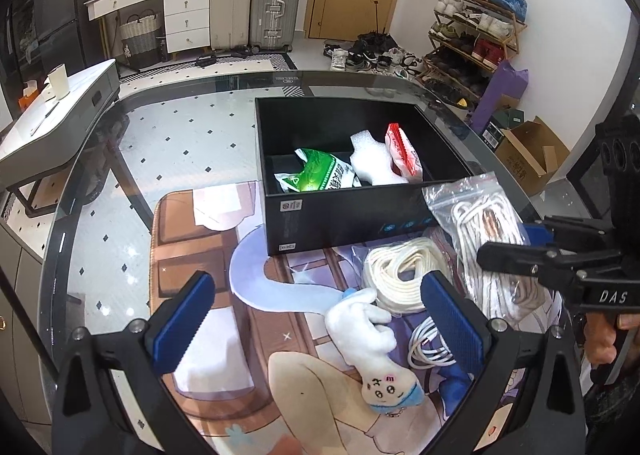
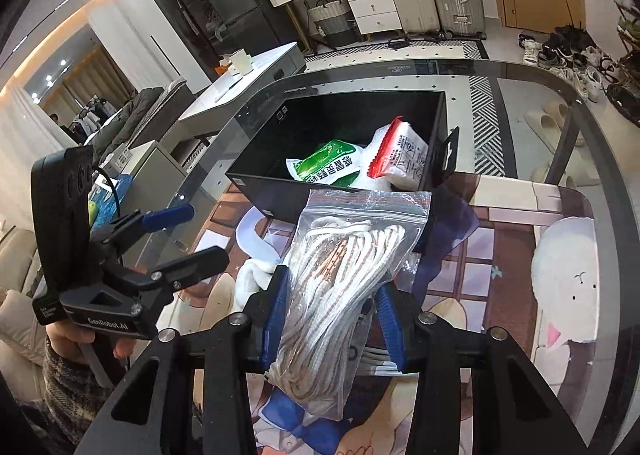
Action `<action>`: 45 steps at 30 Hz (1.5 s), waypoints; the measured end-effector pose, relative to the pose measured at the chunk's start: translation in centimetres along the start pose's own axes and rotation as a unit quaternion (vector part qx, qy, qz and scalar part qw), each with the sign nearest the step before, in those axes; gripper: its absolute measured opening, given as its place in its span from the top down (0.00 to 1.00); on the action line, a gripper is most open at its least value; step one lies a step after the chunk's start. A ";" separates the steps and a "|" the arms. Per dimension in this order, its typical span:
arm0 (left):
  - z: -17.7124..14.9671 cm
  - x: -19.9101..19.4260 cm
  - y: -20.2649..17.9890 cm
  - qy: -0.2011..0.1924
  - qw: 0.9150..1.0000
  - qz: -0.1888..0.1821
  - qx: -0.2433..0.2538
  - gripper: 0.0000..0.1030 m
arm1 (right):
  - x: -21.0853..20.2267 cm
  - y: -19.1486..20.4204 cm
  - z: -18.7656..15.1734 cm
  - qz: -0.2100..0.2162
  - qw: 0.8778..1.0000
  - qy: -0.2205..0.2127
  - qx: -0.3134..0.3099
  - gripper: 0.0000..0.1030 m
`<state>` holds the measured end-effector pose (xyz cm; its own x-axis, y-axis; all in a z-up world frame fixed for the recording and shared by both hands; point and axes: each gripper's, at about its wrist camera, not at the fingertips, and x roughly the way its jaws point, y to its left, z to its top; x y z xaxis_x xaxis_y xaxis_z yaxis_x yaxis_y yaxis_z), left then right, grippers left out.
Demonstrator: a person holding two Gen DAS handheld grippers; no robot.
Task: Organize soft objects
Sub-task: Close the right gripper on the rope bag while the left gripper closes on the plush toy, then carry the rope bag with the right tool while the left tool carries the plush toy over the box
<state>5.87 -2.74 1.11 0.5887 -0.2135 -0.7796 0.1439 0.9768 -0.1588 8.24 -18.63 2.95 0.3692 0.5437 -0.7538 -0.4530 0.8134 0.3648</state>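
Observation:
A black box (image 1: 320, 215) stands on the glass table and holds a green packet (image 1: 320, 175), a white foam piece (image 1: 372, 161) and a red-and-white packet (image 1: 402, 151). My right gripper (image 2: 332, 315) is shut on a zip bag of white rope (image 2: 340, 279) and holds it just in front of the box (image 2: 264, 191). The bag also shows in the left wrist view (image 1: 484, 231). My left gripper (image 1: 320, 319) is open above a white plush toy (image 1: 372, 339). A second rope coil (image 1: 400, 275) and a white cable (image 1: 428, 347) lie beside the toy.
A printed mat (image 1: 208, 255) covers the near part of the glass table (image 1: 180, 143). A white side table (image 1: 56, 111) stands at the left. Suitcases (image 1: 256, 7), a shoe rack (image 1: 476, 35) and a cardboard box (image 1: 528, 155) stand beyond the table.

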 end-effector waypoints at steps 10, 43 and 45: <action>-2.0 1.4 -1.6 0.035 0.999 -0.006 0.009 0.00 | -1.3 -1.1 0.5 0.001 1.000 -0.018 0.011 0.59; -3.1 2.8 -0.7 0.066 0.998 0.002 -0.002 0.66 | -1.2 -1.0 0.5 0.005 1.000 -0.023 0.006 0.59; -3.1 2.7 -0.7 0.065 0.998 0.001 0.000 0.66 | -1.1 -1.0 0.5 0.004 1.000 -0.023 0.004 0.59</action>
<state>4.90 -3.96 -2.73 0.4816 -0.2080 -0.8513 0.1436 0.9770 -0.1575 8.67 -19.94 3.74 0.4019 0.5590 -0.7253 -0.4493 0.8105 0.3757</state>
